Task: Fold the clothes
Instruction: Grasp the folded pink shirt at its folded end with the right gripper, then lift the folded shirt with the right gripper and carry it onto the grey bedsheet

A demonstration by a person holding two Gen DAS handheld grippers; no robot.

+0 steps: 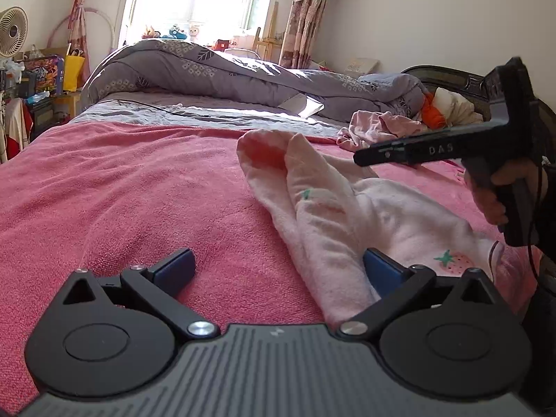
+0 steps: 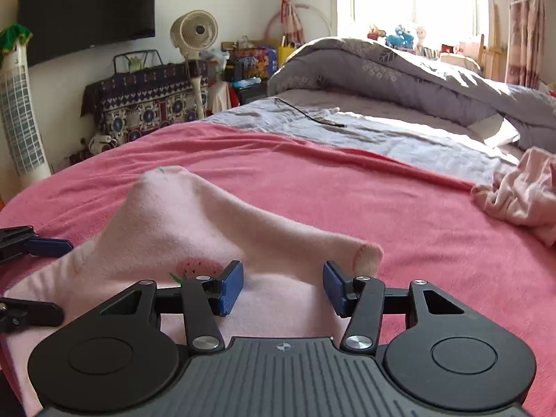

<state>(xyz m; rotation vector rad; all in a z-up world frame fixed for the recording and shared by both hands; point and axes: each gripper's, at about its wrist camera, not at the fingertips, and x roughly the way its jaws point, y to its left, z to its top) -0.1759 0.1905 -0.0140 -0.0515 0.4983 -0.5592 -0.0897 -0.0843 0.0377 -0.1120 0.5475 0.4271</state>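
A pale pink garment [image 1: 347,215] with strawberry prints lies on the pink blanket [image 1: 121,191]. In the left wrist view one long folded part runs from the far end back toward me, against the inner side of my right-hand finger. My left gripper [image 1: 278,260] is low over the blanket, open wide, its pads pressing nothing. A hand holds my right gripper [image 1: 361,158] above the garment's right side. In the right wrist view the right gripper [image 2: 283,278] is open over the garment [image 2: 180,219], which rises in a ridge just beyond the pads. The left gripper's blue pad [image 2: 48,246] shows at the left edge.
A crumpled pink piece of clothing [image 1: 378,128] lies at the blanket's far right edge. Behind it a grey duvet [image 1: 208,69] is heaped across the bed, with a black cable [image 2: 305,114] on the sheet. A fan [image 2: 196,33] and cluttered furniture stand past the bed's left side.
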